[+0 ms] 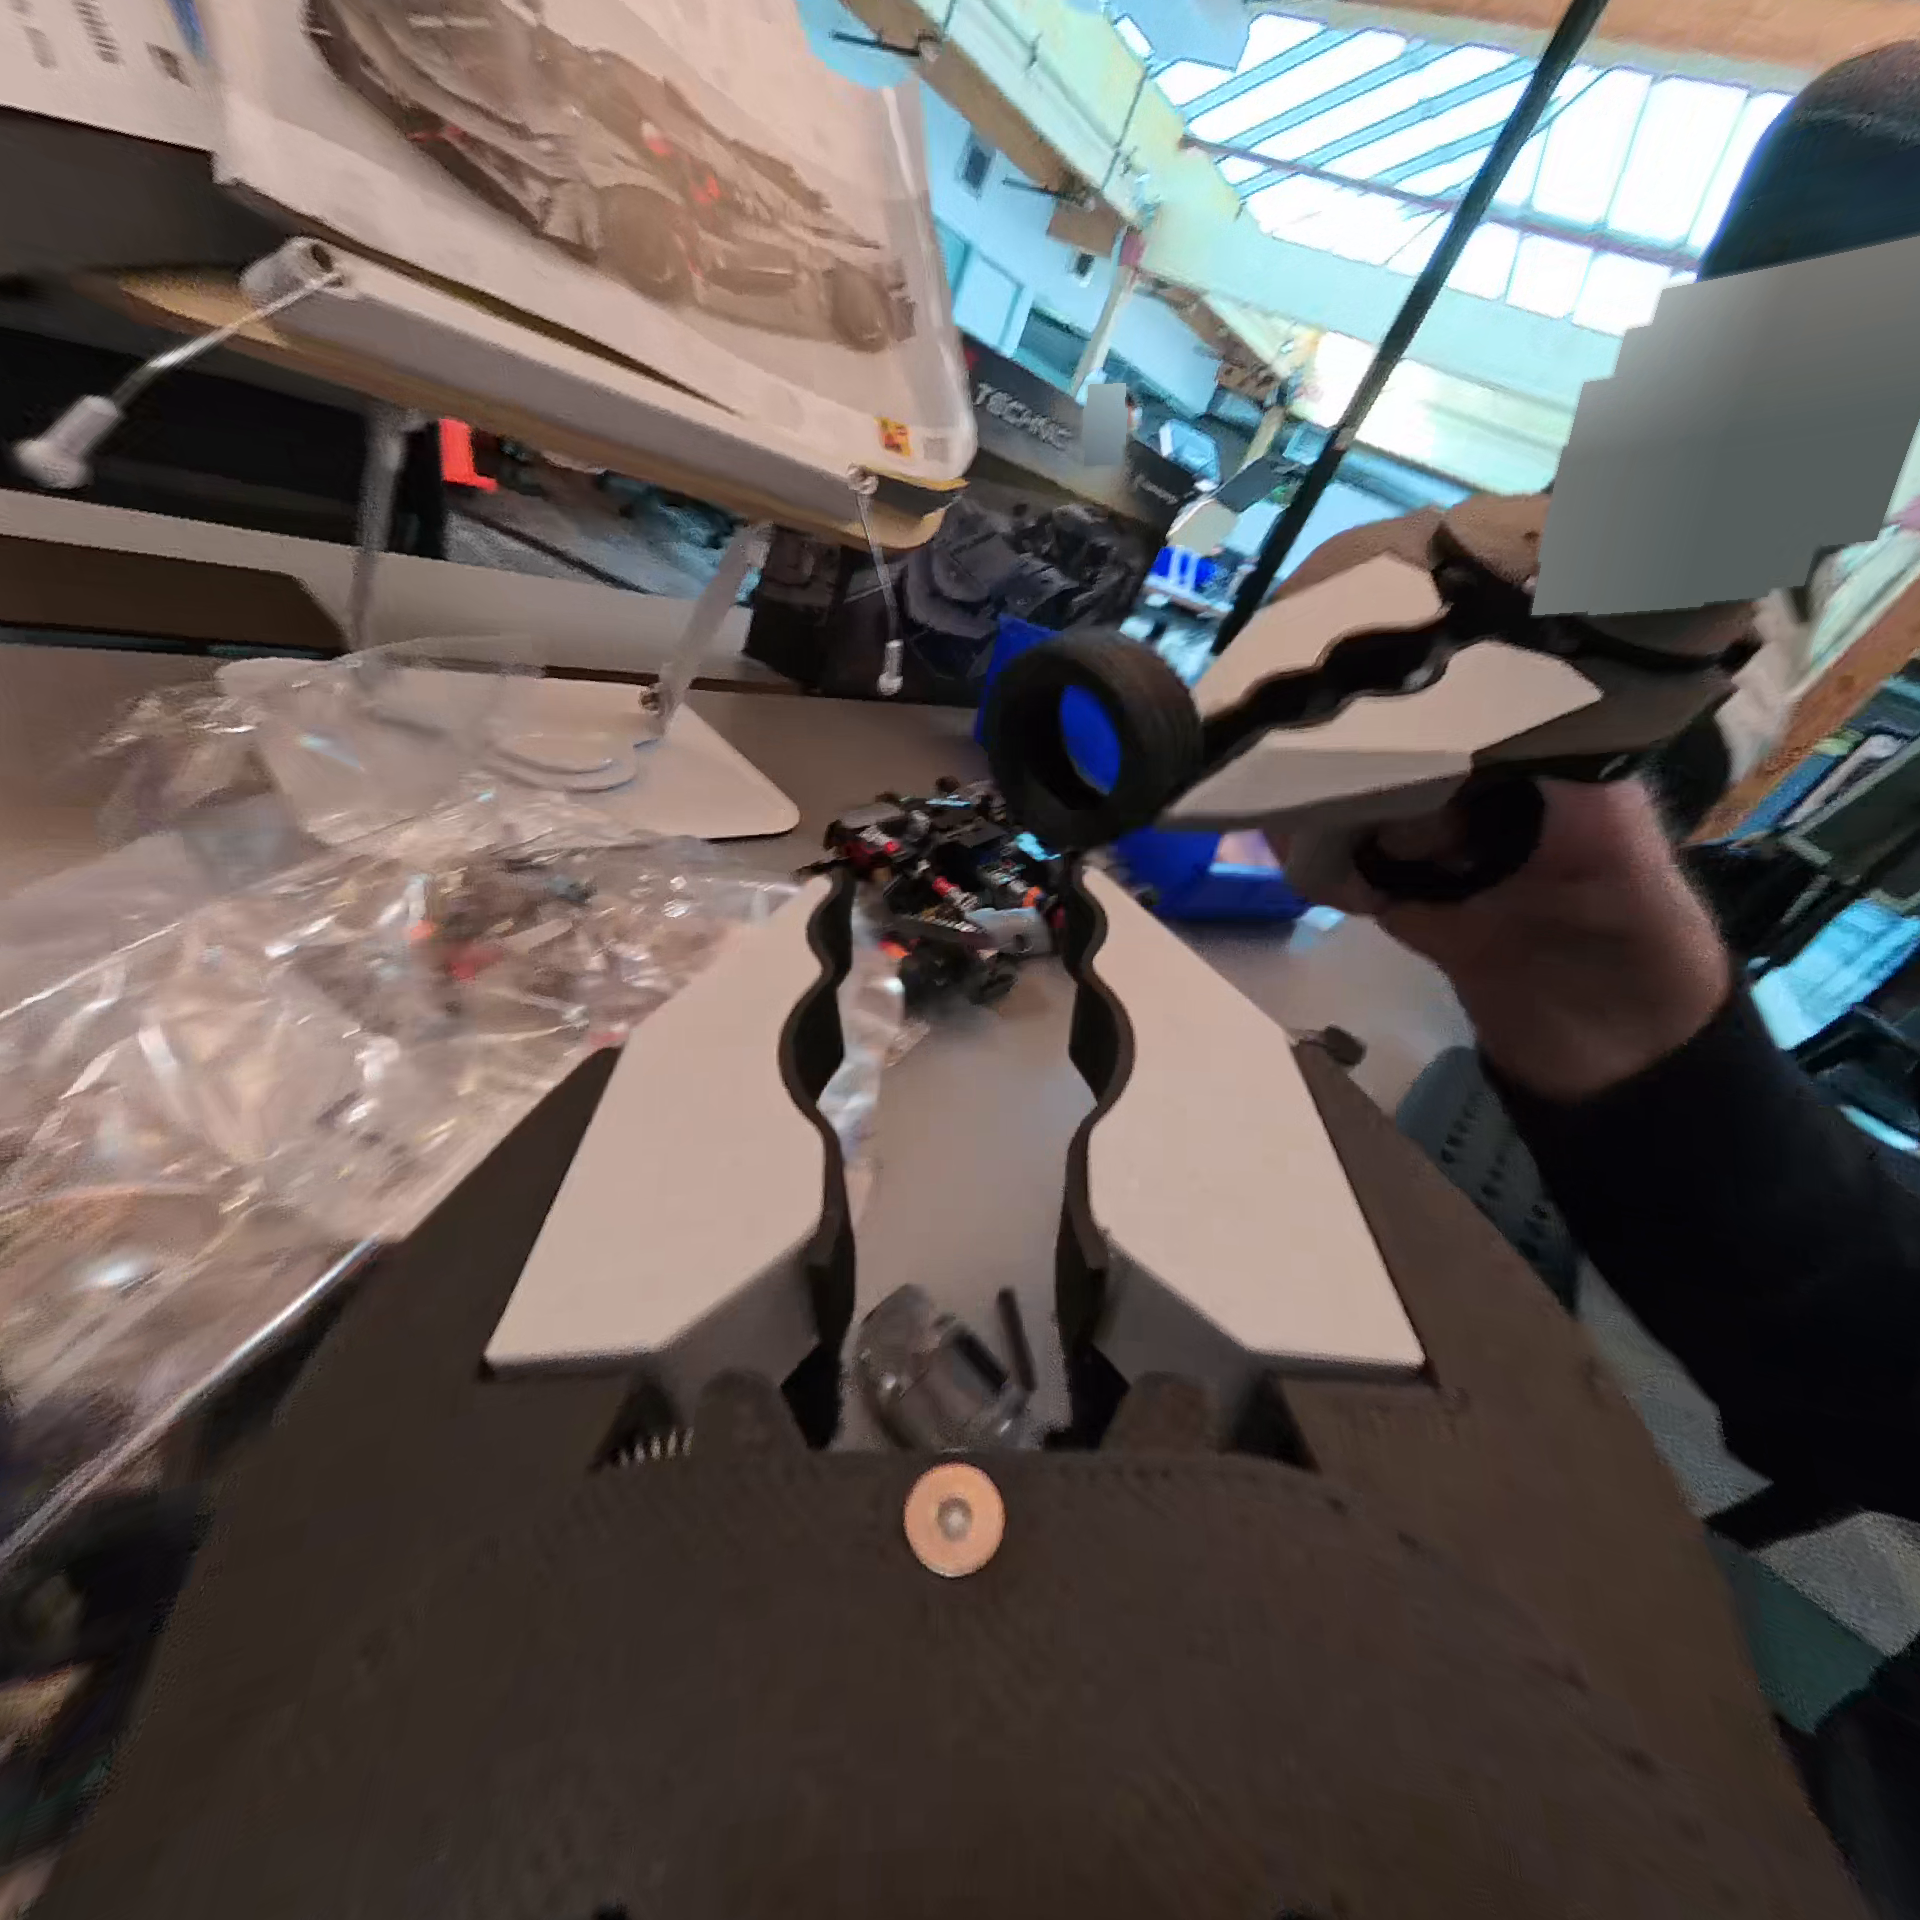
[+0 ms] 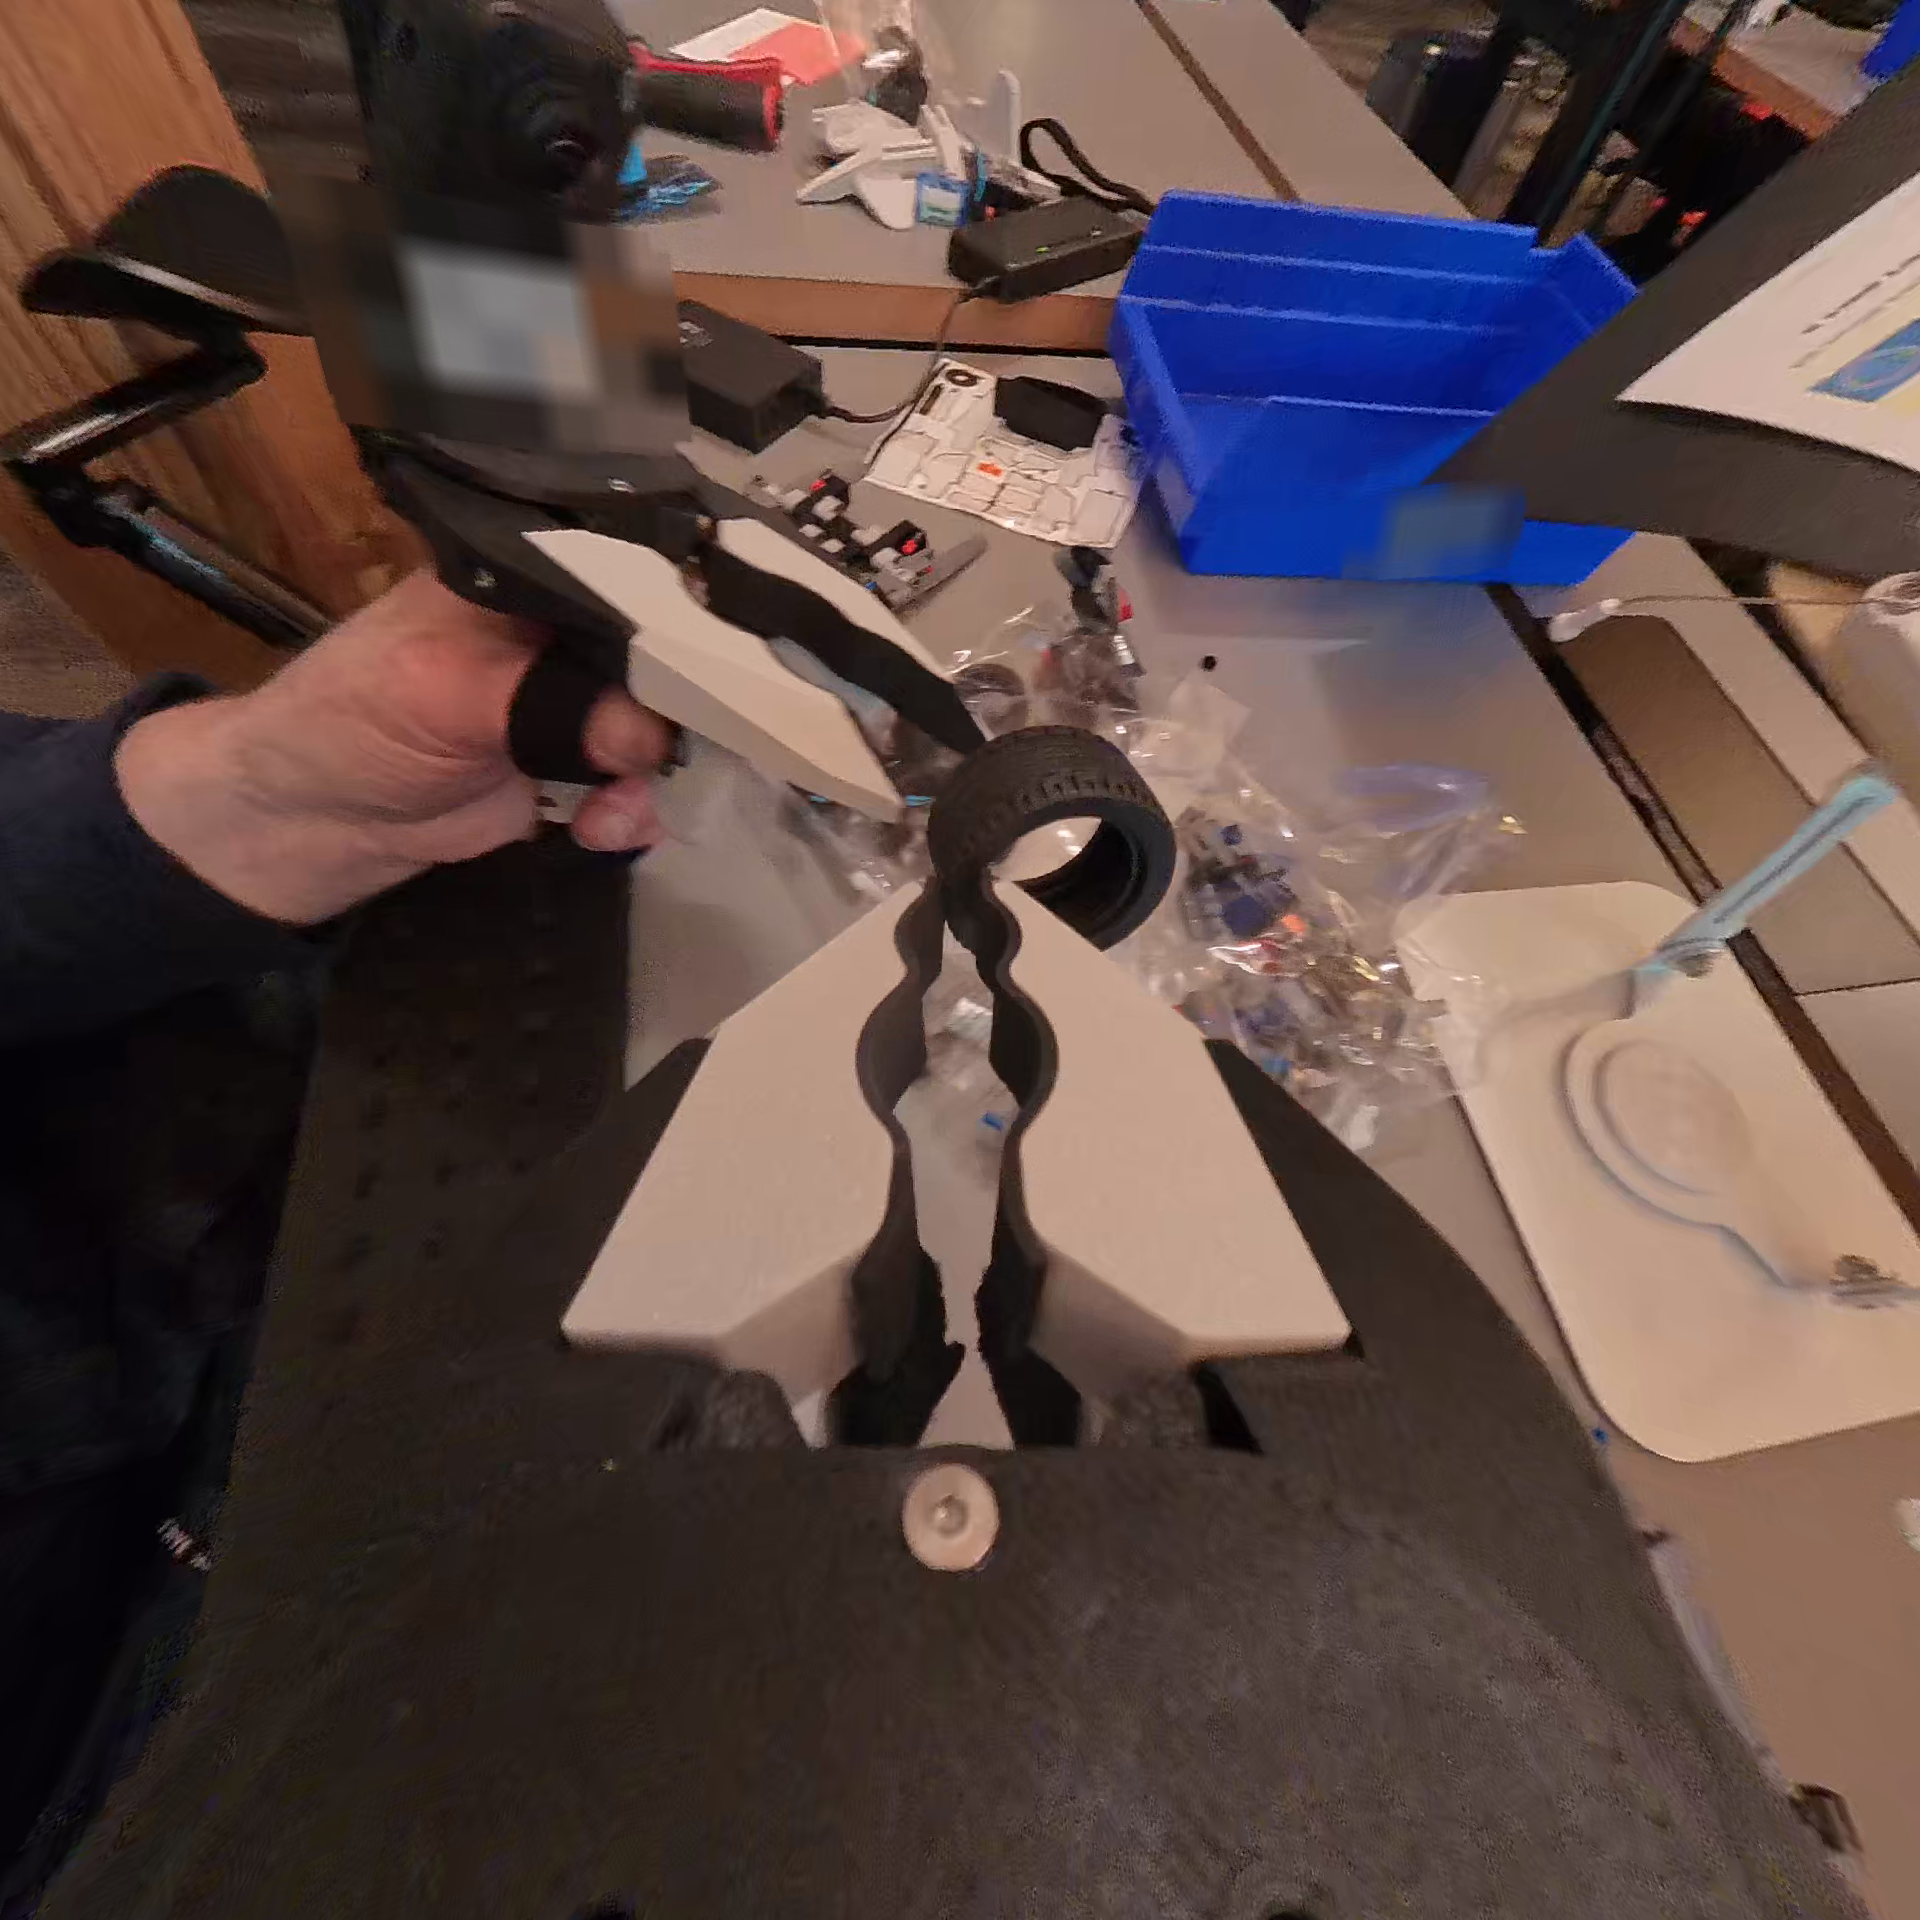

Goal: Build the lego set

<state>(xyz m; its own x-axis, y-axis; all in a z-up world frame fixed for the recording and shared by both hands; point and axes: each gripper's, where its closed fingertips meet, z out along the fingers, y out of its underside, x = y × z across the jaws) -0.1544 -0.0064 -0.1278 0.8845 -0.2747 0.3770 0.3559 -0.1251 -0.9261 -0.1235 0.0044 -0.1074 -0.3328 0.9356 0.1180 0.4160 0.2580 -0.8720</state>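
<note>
My right gripper (image 2: 961, 909) is shut on the wall of a black rubber tyre (image 2: 1039, 774) and holds it in the air above the table. In the left wrist view the same tyre (image 1: 1132, 675) hangs from the right gripper (image 1: 1184, 764) at upper right. My left gripper (image 1: 956, 894) is open and empty, with its tips just below and left of the tyre. It shows beside the tyre in the right wrist view (image 2: 930, 774). A partly built black Lego car chassis (image 1: 935, 831) lies on the grey table beyond the left fingertips; it also shows in the right wrist view (image 2: 862, 540).
Clear plastic bags of small parts (image 1: 364, 987) (image 2: 1278, 935) cover the table under both grippers. A blue bin (image 2: 1330, 416) stands behind them. A white stand base (image 2: 1714, 1195) holds up the tilted box picture (image 1: 623, 208). A black pin (image 1: 1013, 1340) lies near the left gripper. The left tips stand about 15 cm off the black pin (image 1: 1013, 1340).
</note>
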